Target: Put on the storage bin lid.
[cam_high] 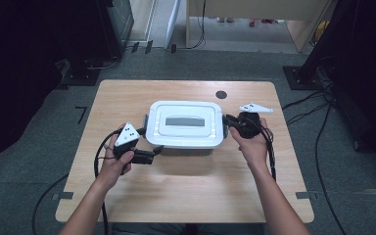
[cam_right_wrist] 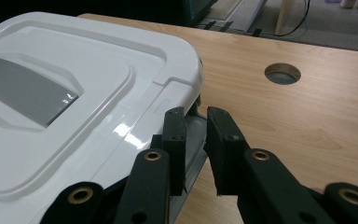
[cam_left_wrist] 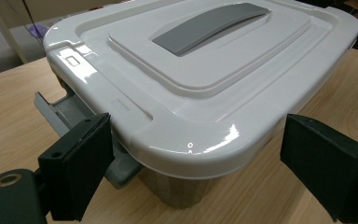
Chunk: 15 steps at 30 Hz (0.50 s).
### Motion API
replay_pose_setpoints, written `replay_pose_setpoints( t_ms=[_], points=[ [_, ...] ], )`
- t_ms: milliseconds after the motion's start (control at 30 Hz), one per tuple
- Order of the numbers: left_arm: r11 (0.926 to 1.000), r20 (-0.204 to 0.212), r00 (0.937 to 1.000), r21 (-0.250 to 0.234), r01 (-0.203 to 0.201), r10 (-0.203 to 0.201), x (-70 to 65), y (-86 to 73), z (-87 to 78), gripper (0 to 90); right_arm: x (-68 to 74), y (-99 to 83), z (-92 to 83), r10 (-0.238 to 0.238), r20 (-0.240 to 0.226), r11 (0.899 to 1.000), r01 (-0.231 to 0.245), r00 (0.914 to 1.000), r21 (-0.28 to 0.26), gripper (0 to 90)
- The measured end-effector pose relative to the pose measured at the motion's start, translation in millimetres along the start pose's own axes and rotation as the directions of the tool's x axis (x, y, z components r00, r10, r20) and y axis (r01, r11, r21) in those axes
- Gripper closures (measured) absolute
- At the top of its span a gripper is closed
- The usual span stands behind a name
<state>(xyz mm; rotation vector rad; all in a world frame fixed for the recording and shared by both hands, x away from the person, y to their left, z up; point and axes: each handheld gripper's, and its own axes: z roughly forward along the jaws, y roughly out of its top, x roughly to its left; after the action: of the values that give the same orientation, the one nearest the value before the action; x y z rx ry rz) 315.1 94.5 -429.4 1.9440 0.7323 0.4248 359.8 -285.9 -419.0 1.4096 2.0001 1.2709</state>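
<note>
High view: a white lidded storage box (cam_high: 185, 124) sits in the middle of the wooden worktop (cam_high: 186, 196), with a grey handle set into its lid. The left tongs (cam_high: 152, 152) lie at the box's near-left corner, the right tongs (cam_high: 228, 120) at its right end, where a grey latch (cam_high: 222, 122) hangs. The work in hand appears to be freeing the end latches. To do that well, the right tongs should keep a firm pinch low on the flap and swing it outward and up, while the left side steadies the box so it does not slide. Both forearms come in from the near edge, angled inward, each hand wrapped around its tool.

Left gripper view: the left tongs (cam_left_wrist: 214, 175) stand spread wide on either side of the box's rounded corner, not pressing on it. The left-end latch (cam_left_wrist: 70, 121) already juts outward from under the lid rim. The tool points nearly level, slightly downward.

Right gripper view: the right tongs (cam_right_wrist: 196, 128) are pressed close together, seemingly pinching the grey latch (cam_right_wrist: 193, 135) beneath the lid's edge. They point forward along the box's side, tilted a little down.
</note>
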Motion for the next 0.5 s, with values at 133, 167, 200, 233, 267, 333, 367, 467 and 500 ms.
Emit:
replay_pose_setpoints(
  t_ms=[133, 167, 200, 233, 267, 333, 367, 467, 500],
  points=[
    [1.0000, -0.004, 1.0000, 0.003, 0.002, -0.002, -0.9, -1.2, 1.0, 9.6, -0.1, 3.0, 4.6, -0.009, 0.001, 1.000, 0.009, 1.0000, -0.011, 78.4],
    [1.0000, -0.007, 1.0000, 0.005, 0.002, -0.002, -1.1, -1.2, 1.6, 9.6, 0.0, 3.6, 5.7, -0.007, 0.004, 1.000, 0.007, 1.0000, -0.011, 78.2],
    [1.0000, -0.012, 0.9999, 0.007, 0.003, -0.003, -1.3, -0.9, 2.3, 9.6, -0.4, 4.2, 6.7, -0.007, 0.006, 1.000, 0.007, 1.0000, -0.008, 77.7],
    [1.0000, -0.017, 0.9999, 0.009, 0.003, -0.003, -1.5, -0.6, 3.1, 9.6, -1.2, 4.5, 7.5, -0.005, 0.008, 1.000, 0.005, 1.0000, -0.007, 77.1],
    [0.9999, -0.022, 0.9998, 0.012, 0.003, -0.003, -1.3, -0.1, 3.8, 9.6, -2.2, 4.8, 7.9, -0.004, 0.005, 1.000, 0.004, 1.0000, -0.009, 76.5],
    [0.9998, -0.030, 0.9995, 0.018, 0.008, -0.007, -0.8, 0.3, 5.5, 9.6, -3.5, 5.0, 7.6, 0.001, 0.002, 1.000, -0.001, 1.0000, -0.011, 75.8],
    [0.9998, -0.031, 0.9995, 0.016, 0.008, -0.008, -0.6, 0.2, 6.0, 9.6, -3.9, 4.8, 7.3, 0.003, 0.000, 1.000, -0.003, 1.0000, -0.010, 75.7],
    [0.9998, -0.029, 0.9995, 0.016, 0.014, -0.014, 0.5, 0.9, 6.6, 9.5, -3.1, 3.3, 9.0, -0.007, 0.006, 1.000, 0.007, 1.0000, 0.001, 77.2],
    [0.9997, -0.028, 0.9994, 0.017, 0.018, -0.018, 0.7, 1.1, 6.6, 9.5, -2.8, 2.3, 9.9, -0.011, 0.010, 1.000, 0.011, 0.9999, 0.001, 78.0]
  ],
)
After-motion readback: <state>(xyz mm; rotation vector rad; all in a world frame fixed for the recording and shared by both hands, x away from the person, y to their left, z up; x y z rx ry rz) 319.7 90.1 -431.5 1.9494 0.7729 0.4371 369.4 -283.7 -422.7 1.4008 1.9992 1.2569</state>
